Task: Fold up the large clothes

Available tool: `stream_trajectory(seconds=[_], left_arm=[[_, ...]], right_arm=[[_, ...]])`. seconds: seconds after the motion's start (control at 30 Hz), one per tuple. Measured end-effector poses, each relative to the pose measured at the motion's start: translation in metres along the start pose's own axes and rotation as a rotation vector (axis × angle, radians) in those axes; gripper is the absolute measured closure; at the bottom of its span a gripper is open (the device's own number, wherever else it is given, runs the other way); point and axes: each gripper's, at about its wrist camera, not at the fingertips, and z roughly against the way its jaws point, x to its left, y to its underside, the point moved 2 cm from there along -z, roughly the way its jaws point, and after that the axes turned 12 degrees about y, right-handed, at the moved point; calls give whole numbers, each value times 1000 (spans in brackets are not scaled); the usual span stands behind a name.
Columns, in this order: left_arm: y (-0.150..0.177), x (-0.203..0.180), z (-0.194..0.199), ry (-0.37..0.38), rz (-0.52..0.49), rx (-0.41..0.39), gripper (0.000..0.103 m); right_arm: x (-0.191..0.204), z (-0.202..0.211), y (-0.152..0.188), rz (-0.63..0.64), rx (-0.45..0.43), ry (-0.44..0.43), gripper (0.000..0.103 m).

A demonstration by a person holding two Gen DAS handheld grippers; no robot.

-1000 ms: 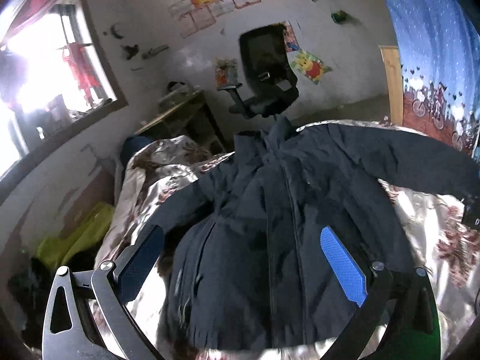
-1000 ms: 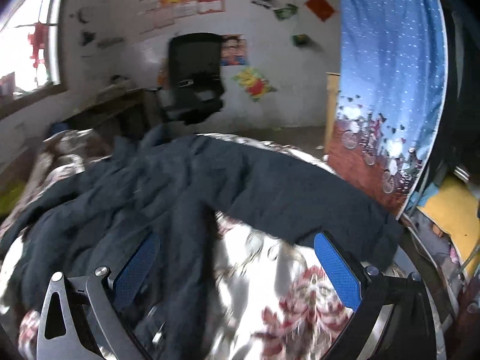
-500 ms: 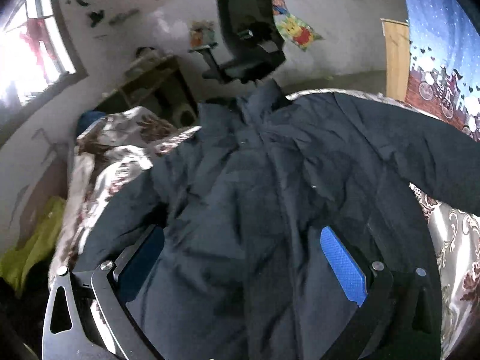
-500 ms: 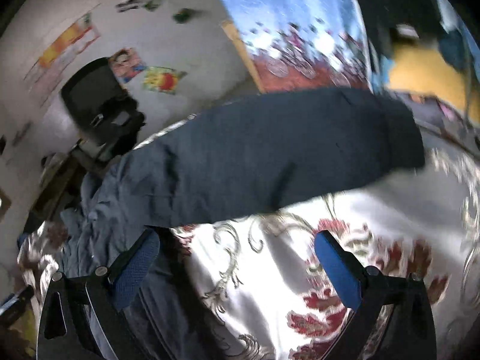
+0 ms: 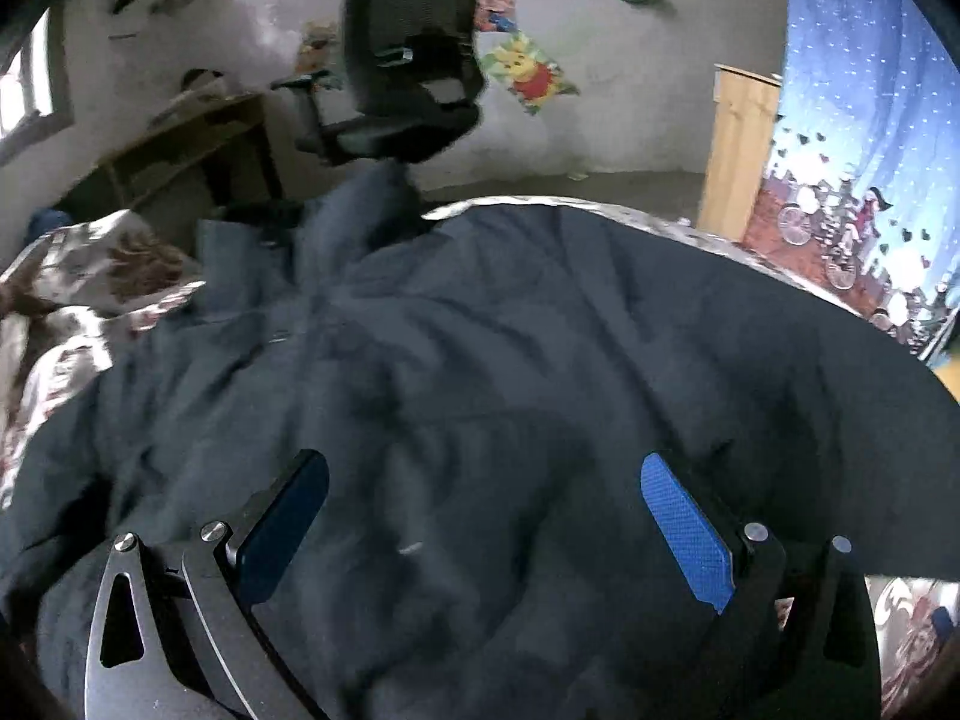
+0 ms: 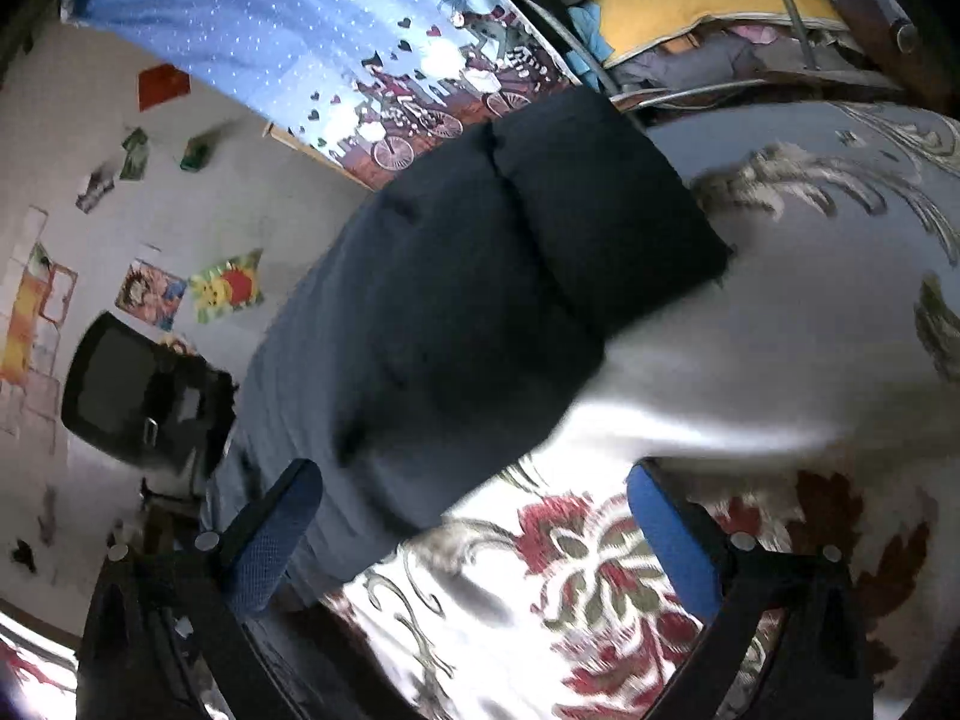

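Looking along the left gripper [image 5: 483, 525], its fingers [image 5: 687, 531] stand wide apart with nothing between them, poised over the torso of a dark navy padded jacket [image 5: 480, 360] spread front-up on the floral bedspread [image 5: 60, 324], collar toward the office chair [image 5: 408, 60]. It looks soft, bulky and fairly heavy — likely to sag and slide on the satiny cover.

Turning to the right wrist view, the right gripper [image 6: 474, 531] is likewise spread wide and empty, near the outstretched sleeve [image 6: 480, 300]; its cuff [image 6: 606, 222] — a firm, doubled edge — seems the best place to take hold.
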Motion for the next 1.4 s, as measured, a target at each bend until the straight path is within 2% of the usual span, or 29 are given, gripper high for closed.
stream_trajectory(seconds=[0.07, 0.13, 0.17, 0.23, 0.33, 0.4, 0.53, 0.63, 0.73, 0.87, 0.97, 1.17, 1.23, 1.33, 1.4], left_arm=[[-5, -10, -16, 32, -6, 20, 1], [-6, -17, -31, 29, -12, 42, 1], [-7, -21, -40, 33, -14, 57, 1], [-5, -25, -55, 42, -20, 87, 1], [0, -29, -73, 21, -40, 119, 1], [3, -27, -78, 10, -43, 133, 1], [-2, -22, -65, 3, -39, 122, 1], [-11, -16, -43, -6, -27, 98, 1], [-17, -4, -11, -2, -1, 68, 1], [-22, 21, 32, -4, 23, 44, 1], [-16, 43, 63, 3, 42, 42, 1], [20, 120, 129, 11, 138, 60, 1], [36, 149, 148, 1, 179, 60, 1], [56, 182, 170, -39, 203, 62, 1], [70, 198, 181, -57, 201, 69, 1]], right_arm=[[3, 2, -3, 15, -22, 5, 21], [12, 5, -8, 40, -45, 4, 44], [16, 6, -8, 49, -56, 14, 49], [25, 4, -10, 73, -66, 28, 67], [39, 6, -12, 145, -95, 48, 84], [52, 13, -14, 215, -126, 49, 90], [84, 38, -8, 378, -213, 28, 92], [116, 63, 3, 507, -285, -21, 93], [154, 91, 26, 649, -358, -100, 93], [193, 115, 60, 778, -392, -205, 94], [224, 123, 89, 878, -394, -267, 95], [272, 134, 172, 1120, -367, -367, 95], [289, 128, 210, 1198, -319, -399, 95], [304, 113, 255, 1239, -208, -435, 95], [311, 102, 293, 1295, -184, -438, 95]])
